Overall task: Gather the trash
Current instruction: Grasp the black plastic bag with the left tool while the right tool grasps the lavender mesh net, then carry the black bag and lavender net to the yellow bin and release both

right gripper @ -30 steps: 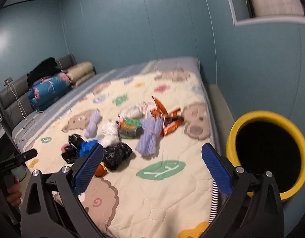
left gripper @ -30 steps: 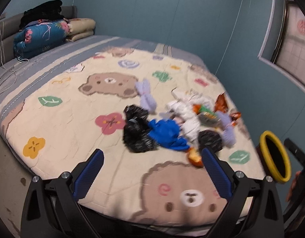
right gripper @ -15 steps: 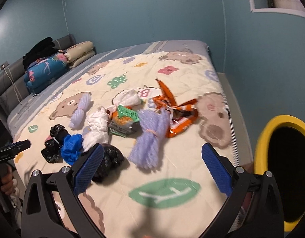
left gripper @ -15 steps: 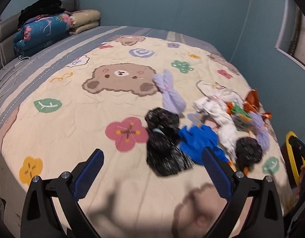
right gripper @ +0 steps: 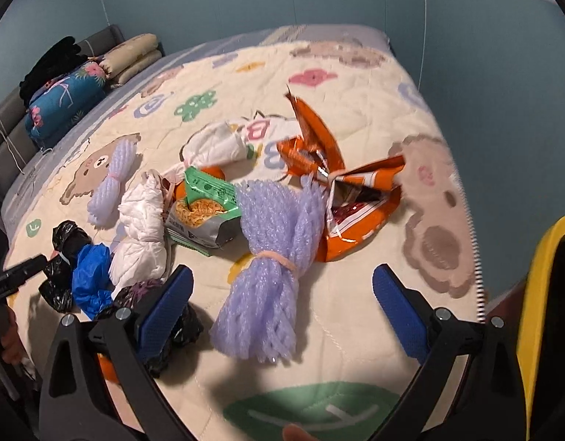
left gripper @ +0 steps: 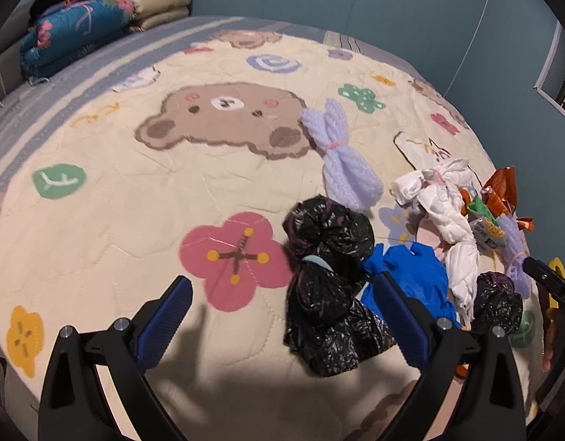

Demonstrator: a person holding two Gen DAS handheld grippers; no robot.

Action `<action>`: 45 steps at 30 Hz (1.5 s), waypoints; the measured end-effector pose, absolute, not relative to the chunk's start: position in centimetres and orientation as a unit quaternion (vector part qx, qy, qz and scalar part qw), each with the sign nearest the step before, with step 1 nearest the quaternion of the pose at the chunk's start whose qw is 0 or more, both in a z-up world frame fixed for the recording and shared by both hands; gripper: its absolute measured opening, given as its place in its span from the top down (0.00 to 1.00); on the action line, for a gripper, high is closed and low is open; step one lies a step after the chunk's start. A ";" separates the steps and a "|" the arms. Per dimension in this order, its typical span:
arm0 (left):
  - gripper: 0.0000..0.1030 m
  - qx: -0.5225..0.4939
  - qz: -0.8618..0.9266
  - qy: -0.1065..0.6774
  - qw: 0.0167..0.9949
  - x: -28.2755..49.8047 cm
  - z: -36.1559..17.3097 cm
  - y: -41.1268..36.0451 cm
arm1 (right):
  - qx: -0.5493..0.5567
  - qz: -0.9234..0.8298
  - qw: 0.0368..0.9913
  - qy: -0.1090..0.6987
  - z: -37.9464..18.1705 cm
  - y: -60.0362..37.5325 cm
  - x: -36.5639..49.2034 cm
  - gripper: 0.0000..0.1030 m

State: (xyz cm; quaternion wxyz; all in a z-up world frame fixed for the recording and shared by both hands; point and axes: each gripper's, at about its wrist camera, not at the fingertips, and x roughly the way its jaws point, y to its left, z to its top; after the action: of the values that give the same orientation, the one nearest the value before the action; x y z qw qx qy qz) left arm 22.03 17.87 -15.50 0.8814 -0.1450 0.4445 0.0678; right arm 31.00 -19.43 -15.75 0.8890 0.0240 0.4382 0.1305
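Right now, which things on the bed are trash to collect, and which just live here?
Trash:
black bags
blue bag
white bags
purple foam netting
noodle packet
orange wrapper

Staying:
yellow-rimmed bin, for the trash
quilt
folded bedding

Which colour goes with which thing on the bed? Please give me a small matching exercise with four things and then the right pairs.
Things:
1. foam net bundle tied with a rubber band
2. snack wrapper torn open
3. crumpled bag between the left hand-held gripper's fingers
4. bin rim beside the bed

Colours:
A. yellow
B. black
C. lilac
D. orange

Pairs: 1-C, 2-D, 3-B, 4-A
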 end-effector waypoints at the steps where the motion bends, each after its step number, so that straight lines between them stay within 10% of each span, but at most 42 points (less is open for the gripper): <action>1: 0.09 -0.150 0.060 0.448 0.879 22.3 -15.8 17.8 | 0.026 0.128 0.888 0.441 -16.0 -19.4 31.2 0.17; 14: 0.76 -0.192 0.022 0.453 0.870 23.1 -18.0 17.8 | 0.040 0.112 0.873 0.473 -17.6 -19.1 31.8 0.75; 45: 0.79 -0.144 -0.004 0.329 0.933 16.1 -5.5 13.1 | 0.113 0.204 0.888 0.397 -7.0 -25.0 20.4 0.77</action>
State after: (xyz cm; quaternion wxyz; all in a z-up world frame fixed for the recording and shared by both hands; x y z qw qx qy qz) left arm 16.08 13.09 -5.50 0.9333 -0.1443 0.3289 -0.0040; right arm 20.43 -25.01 -6.98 0.8877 0.1128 0.3969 0.2042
